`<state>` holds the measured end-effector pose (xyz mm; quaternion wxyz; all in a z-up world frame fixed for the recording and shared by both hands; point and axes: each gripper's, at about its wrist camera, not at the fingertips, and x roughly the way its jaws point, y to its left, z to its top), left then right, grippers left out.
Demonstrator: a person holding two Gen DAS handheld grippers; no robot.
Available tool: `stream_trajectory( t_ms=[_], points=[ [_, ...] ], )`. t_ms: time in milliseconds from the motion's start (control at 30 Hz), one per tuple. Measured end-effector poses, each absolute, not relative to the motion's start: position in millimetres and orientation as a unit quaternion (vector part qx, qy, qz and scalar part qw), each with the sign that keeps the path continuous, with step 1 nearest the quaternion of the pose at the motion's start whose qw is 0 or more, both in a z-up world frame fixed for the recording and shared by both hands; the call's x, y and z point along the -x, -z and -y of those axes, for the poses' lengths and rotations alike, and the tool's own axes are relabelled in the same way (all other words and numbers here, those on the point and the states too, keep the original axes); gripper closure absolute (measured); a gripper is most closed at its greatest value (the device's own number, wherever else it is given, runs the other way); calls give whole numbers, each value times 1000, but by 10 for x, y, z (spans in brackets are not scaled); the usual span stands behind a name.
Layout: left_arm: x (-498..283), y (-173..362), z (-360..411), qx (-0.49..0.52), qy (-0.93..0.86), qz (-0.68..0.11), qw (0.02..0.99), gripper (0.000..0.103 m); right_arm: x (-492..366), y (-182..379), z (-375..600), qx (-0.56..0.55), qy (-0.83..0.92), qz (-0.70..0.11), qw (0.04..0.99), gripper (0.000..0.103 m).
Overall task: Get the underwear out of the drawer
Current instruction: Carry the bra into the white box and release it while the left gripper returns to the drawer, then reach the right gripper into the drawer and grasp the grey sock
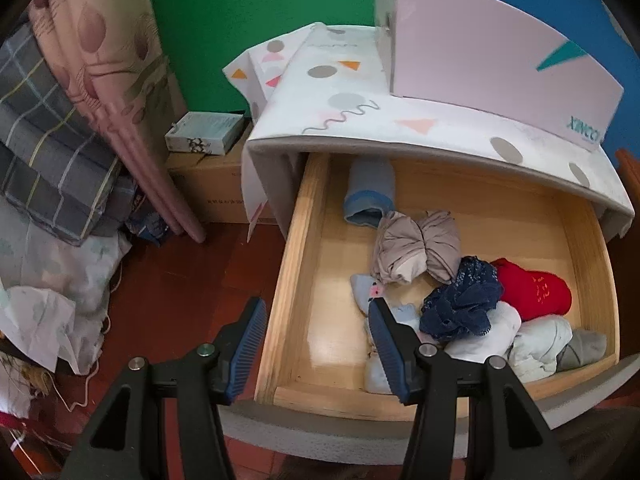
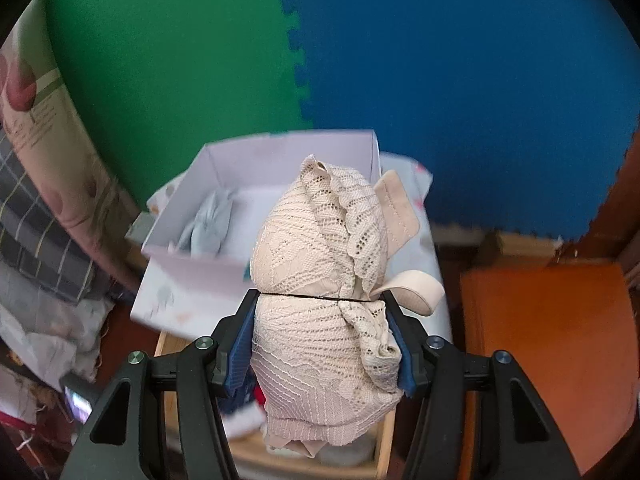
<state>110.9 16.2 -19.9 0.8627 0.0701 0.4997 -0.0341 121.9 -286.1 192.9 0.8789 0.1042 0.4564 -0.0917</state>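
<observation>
1. Currently, the right gripper [image 2: 322, 340] is clamped on a beige lace bra [image 2: 320, 280], held above the white box [image 2: 260, 184].
2. Left gripper [image 1: 318, 344]: jaws apart, empty, over the open wooden drawer [image 1: 288, 280].
3. Remaining underwear [image 1: 460, 308] lies inside the drawer.

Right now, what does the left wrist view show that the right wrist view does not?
Only the left wrist view: the open left gripper with nothing between its fingers, over the drawer; inside lie a blue roll, a beige bundle, a navy lace piece and a red piece.
Only the right wrist view: the right gripper shut on a beige lace bra, and an orange surface at right.
Both: the green wall and blue wall, the white box on the patterned top, and bedding at left.
</observation>
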Motion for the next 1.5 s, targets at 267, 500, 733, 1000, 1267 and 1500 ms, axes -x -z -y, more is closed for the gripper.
stream_trajectory(
  t_ms=[267, 500, 733, 1000, 1267, 1500],
  points=[
    [-1164, 243, -331, -30, 26, -511, 859, 48, -2098, -1750, 2989, -91, 101, -477, 868, 49],
    [-1175, 256, -356, -20, 26, -514, 857, 48, -2765, -1191, 3036, -83, 95, -532, 837, 48],
    [-1184, 267, -362, -18, 32, -514, 857, 48, -3039, -697, 3095, -99, 110, -591, 793, 47],
    [-1210, 279, -386, -12, 34, -517, 855, 48, -3054, -628, 3025, -70, 106, -617, 777, 43],
    [-1203, 292, -375, -12, 37, -521, 853, 48, -2546, -1317, 2883, -53, 65, -595, 799, 40],
    [-1213, 307, -386, -2, 39, -529, 848, 48, -1567, -1369, 2667, -53, 13, -584, 810, 39]
  ],
)
